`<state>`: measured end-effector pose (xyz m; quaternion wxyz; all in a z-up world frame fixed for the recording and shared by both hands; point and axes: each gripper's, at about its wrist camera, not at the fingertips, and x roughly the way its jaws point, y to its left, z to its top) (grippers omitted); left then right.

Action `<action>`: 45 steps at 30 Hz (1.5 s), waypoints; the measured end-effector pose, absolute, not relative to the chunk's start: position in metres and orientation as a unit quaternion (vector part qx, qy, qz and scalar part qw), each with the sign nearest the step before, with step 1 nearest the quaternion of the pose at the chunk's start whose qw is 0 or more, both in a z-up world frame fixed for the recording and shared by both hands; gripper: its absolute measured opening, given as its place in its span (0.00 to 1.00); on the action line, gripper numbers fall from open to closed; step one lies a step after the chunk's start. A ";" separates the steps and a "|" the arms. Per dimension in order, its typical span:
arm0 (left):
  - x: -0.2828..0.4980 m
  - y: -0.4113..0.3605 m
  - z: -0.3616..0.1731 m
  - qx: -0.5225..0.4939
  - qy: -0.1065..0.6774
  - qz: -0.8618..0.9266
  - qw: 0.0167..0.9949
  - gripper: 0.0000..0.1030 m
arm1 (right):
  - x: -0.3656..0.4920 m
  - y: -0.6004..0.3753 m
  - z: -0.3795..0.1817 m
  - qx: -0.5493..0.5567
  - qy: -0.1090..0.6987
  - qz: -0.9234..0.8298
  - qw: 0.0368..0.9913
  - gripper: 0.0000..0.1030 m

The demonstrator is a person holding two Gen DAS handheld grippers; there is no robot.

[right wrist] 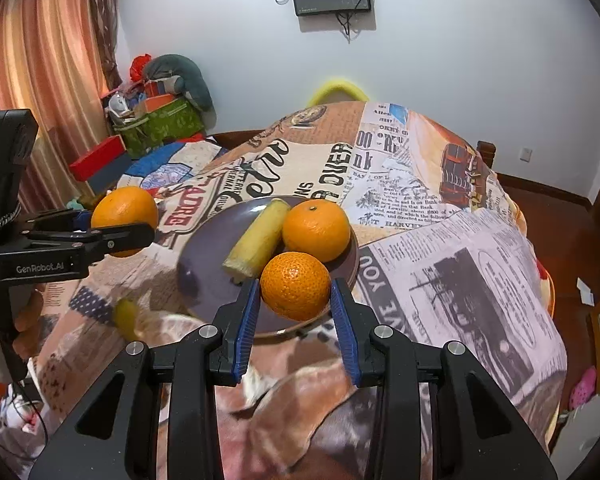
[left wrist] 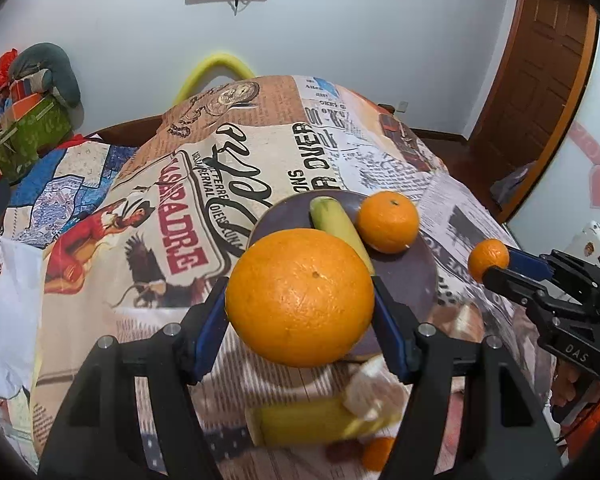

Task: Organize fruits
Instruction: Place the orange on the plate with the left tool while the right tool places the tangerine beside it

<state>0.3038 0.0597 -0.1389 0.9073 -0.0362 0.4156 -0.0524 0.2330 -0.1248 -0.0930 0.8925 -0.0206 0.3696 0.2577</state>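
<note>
My left gripper (left wrist: 300, 300) is shut on a large orange (left wrist: 300, 296) and holds it above the near rim of a dark purple plate (left wrist: 408, 276). It also shows in the right wrist view (right wrist: 124, 220). My right gripper (right wrist: 296, 292) is shut on a small mandarin (right wrist: 296, 286) over the plate's (right wrist: 208, 256) front edge; the mandarin also shows in the left wrist view (left wrist: 488, 254). On the plate lie a banana piece (right wrist: 258, 236) and another orange (right wrist: 316, 230).
The bed is covered by a newspaper-print blanket (right wrist: 440, 240). A yellow banana (left wrist: 308, 420), a pale wrapped thing (left wrist: 370, 396) and a small orange fruit (left wrist: 376, 454) lie on the blanket below my left gripper. Boxes and clutter (right wrist: 160, 120) stand at the back left.
</note>
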 end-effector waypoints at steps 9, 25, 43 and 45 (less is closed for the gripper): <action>0.355 0.063 -0.166 -0.036 0.443 -0.053 0.894 0.64 | 0.265 -0.113 -0.111 -0.043 0.393 0.262 0.880 0.33; 0.404 0.068 -0.200 -0.042 0.487 -0.059 0.870 0.64 | 0.289 -0.099 -0.141 -0.054 0.443 0.279 0.850 0.33; 0.407 0.067 -0.202 -0.050 0.502 -0.058 0.862 0.64 | 0.288 -0.101 -0.139 -0.043 0.438 0.270 0.856 0.54; 0.403 0.066 -0.196 -0.053 0.496 -0.065 0.864 0.65 | 0.286 -0.102 -0.137 -0.043 0.438 0.271 0.856 0.54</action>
